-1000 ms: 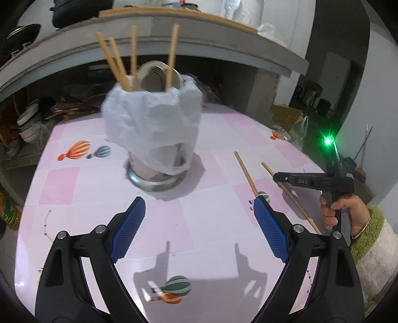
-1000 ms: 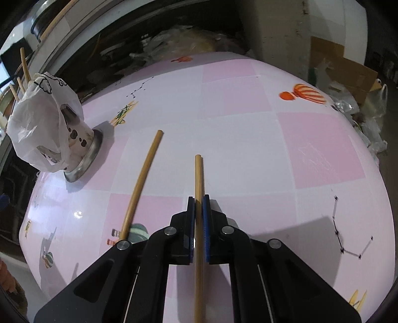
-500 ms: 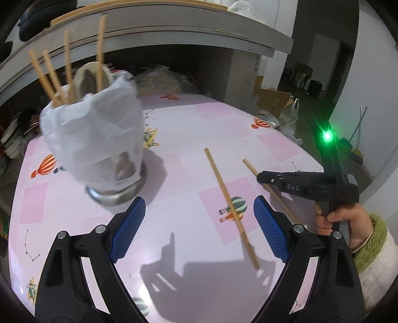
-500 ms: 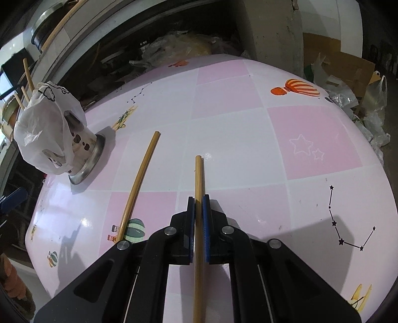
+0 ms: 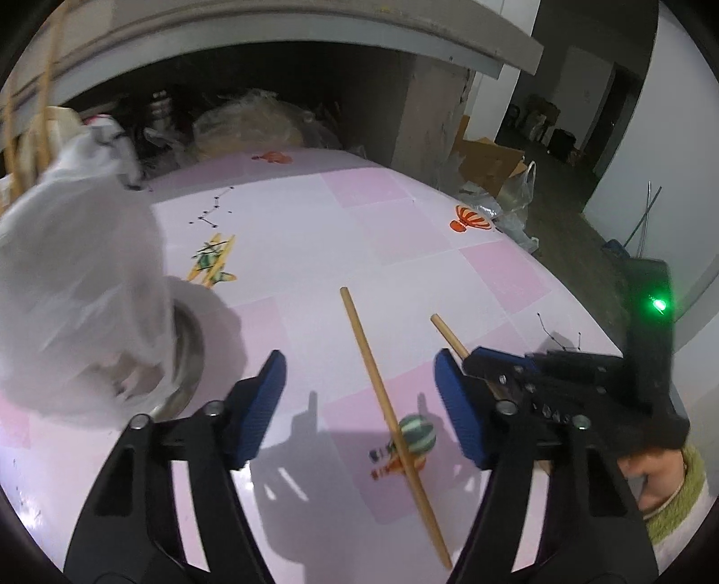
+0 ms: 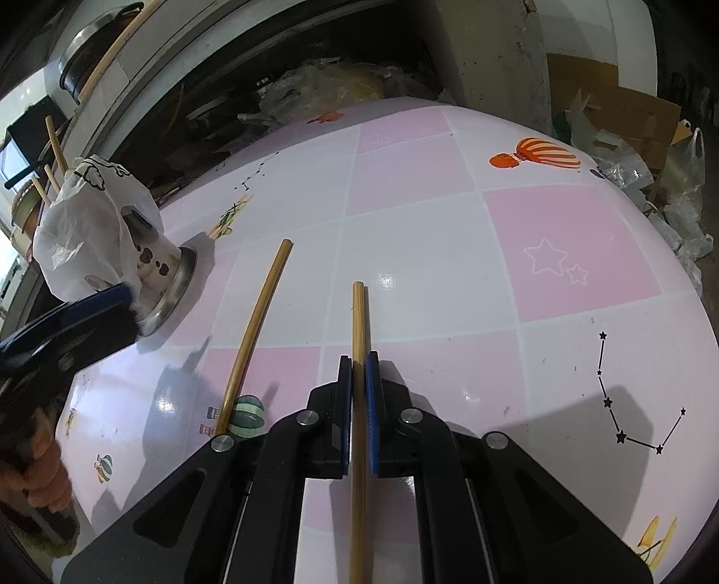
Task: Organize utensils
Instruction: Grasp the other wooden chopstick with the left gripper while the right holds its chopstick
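A loose wooden chopstick (image 5: 386,404) lies on the pink checked table (image 5: 314,215). My left gripper (image 5: 359,404) hovers over it with its jaws closing; the stick sits between the blue pads, untouched. My right gripper (image 6: 358,377) is shut on a second chopstick (image 6: 358,323), which points away over the table; the loose stick (image 6: 256,328) lies just left of it. The metal utensil holder (image 6: 170,283), wrapped in a white plastic bag (image 6: 85,229) and holding several chopsticks (image 6: 56,148), stands at the left. In the left wrist view the holder (image 5: 76,292) is blurred.
A grey counter ledge (image 5: 314,31) overhangs the table's far side, with plastic bags (image 5: 251,121) under it. A cardboard box (image 5: 490,157) and more bags sit on the floor past the right edge. A hand in a green sleeve (image 5: 674,485) holds the right gripper.
My left gripper has swung right and lower, away from the holder and over the loose chopstick, and its jaws have narrowed. The right gripper stays shut on its chopstick, nearly still.
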Available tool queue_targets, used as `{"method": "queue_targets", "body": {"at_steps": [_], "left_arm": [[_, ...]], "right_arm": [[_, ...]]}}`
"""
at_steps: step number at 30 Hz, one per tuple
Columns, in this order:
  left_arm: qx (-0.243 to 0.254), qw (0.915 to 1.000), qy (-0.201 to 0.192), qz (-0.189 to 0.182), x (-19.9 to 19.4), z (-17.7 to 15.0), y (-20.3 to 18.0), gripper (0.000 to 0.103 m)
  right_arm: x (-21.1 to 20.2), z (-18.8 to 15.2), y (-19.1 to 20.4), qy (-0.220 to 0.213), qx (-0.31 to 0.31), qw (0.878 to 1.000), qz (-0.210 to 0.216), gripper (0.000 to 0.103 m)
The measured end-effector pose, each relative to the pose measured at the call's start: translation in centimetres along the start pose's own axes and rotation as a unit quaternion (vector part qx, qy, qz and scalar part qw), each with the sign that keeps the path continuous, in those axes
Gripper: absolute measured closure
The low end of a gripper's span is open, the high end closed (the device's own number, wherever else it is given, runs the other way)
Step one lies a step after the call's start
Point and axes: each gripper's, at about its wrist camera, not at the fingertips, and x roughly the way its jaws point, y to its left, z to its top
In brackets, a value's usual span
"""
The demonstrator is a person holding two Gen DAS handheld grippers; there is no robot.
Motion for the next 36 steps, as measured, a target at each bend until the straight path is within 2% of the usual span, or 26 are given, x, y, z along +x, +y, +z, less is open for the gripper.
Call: {"method": "queue_targets", "body": {"at_steps": [6,14,26,36], "left_arm": [[0.017,0.9993,0.034,-0.003,3.7,1.9,-0.8,0.058],[0.036,0.9961,0.078,0.018,8.0,2.7,-1.8,0.07],[0.032,0.9945,0.086,0.05,9.6,3.5,-1.5,0.074],[0.042,0.9927,0.087,0.072,10.5,4.0,-1.6,0.086]], "right_arm": [[0.0,0.0,-0.1,0.0,-0.001,1.0,0.001,0.097],[0.0,0.0,-0.2,0.0,0.003,1.0,0.008,0.097],[0.0,-0.1,-0.5,0.0,0.007,1.0,0.018,0.097],[-0.1,-0.1,-0.7,-0.001,0.013,1.0,0.027,0.097]]}}
